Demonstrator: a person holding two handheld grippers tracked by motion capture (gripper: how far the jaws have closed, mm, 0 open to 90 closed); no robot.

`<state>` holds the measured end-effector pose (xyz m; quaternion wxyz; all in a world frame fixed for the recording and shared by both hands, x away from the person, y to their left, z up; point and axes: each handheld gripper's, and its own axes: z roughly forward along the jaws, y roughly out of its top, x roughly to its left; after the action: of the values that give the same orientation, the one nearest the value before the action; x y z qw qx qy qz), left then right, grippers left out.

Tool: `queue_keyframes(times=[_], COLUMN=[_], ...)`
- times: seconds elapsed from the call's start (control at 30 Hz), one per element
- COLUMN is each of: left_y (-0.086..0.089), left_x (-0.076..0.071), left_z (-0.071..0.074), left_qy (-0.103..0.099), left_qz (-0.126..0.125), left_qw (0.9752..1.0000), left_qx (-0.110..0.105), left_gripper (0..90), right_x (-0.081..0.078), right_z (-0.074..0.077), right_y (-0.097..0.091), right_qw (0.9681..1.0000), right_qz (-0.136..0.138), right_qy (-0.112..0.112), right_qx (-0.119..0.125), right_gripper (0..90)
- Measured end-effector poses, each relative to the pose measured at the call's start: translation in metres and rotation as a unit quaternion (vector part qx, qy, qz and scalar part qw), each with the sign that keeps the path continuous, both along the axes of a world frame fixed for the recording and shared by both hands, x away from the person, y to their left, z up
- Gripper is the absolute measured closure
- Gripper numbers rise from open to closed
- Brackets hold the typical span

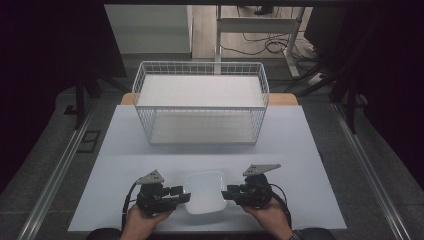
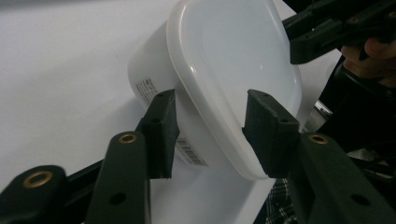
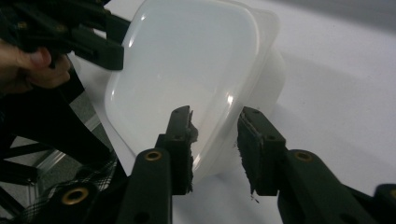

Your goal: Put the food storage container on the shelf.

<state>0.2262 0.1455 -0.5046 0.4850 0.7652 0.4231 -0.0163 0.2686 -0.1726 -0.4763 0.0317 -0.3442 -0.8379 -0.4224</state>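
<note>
A white plastic container [image 1: 204, 191] with its lid on sits on the white table [image 1: 300, 150] near the front edge. My left gripper [image 1: 182, 195] is at its left side and my right gripper [image 1: 226, 192] at its right side. In the left gripper view the open jaws of the left gripper [image 2: 210, 135] straddle the container's [image 2: 224, 60] rim, one over the lid, one by the wall. In the right gripper view the right gripper [image 3: 215, 144] stands open around the opposite rim of the container [image 3: 187, 65] in the same way.
A white wire basket [image 1: 200, 67] stands at the back of the table, with nothing in it. Bare tabletop lies between it and the container. Metal rails run along the floor on both sides, and cables lie on the floor behind.
</note>
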Motion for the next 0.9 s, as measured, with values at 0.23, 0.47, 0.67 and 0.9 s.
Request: queue_keyframes(times=[0.23, 0.47, 0.67, 0.9], left_y=[-0.003, -0.001, -0.002, -0.002], left_x=[-0.005, 0.003, 0.01, 0.024], left_z=[0.008, 0.008, 0.015, 0.024], left_qy=[-0.012, -0.02, -0.041, -0.058], left_qz=[0.021, 0.037, 0.04, 0.044], left_qw=[0.9997, 0.9991, 0.9983, 0.9973], left_qx=[0.008, 0.001, 0.007, 0.01], left_gripper=[67.4, 80.1, 80.1, 80.0], right_x=[0.0, -0.001, 0.003, 0.012], right_z=[-0.002, -0.001, 0.003, 0.01], right_y=[-0.003, -0.004, -0.003, -0.002], right_qw=[0.9992, 0.9986, 0.9976, 0.996], right_qz=[-0.028, -0.051, -0.056, -0.057], right_qy=[0.022, -0.014, -0.04, -0.067], right_qx=[0.015, 0.01, 0.013, 0.011], right_gripper=[70.5, 78.0, 78.1, 78.1])
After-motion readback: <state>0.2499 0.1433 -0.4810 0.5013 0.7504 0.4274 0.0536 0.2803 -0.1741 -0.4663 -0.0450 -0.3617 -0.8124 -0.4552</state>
